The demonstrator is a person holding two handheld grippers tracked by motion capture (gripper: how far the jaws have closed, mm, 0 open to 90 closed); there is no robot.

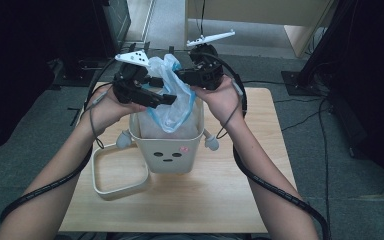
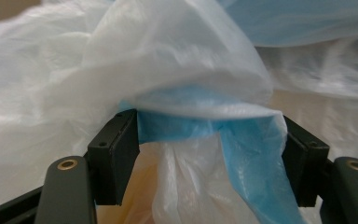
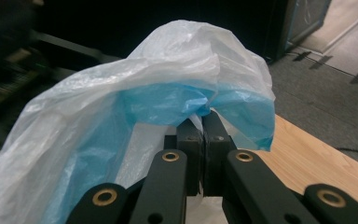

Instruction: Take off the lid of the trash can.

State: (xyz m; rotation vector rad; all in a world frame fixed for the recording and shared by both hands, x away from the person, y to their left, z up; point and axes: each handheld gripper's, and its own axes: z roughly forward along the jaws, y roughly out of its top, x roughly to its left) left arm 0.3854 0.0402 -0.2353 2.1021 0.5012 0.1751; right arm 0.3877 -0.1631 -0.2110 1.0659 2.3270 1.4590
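Right gripper [image 3: 204, 122] is clamped tight on the plastic bag's [image 1: 172, 95] blue-edged rim, lifting it above the bin [image 1: 167, 145] at the middle of the tabletop [image 1: 190, 200]. Left gripper [image 2: 209, 140] has its jaws spread around a bunched fold, seemingly ready to pinch it and spread the mouth.

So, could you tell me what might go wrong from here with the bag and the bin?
The right gripper pinches only a thin fold of the plastic bag, so the film could tear or slip free. The left gripper has open jaws around bunched film, so closing may catch too little. Upward pulling could tip the light bin.
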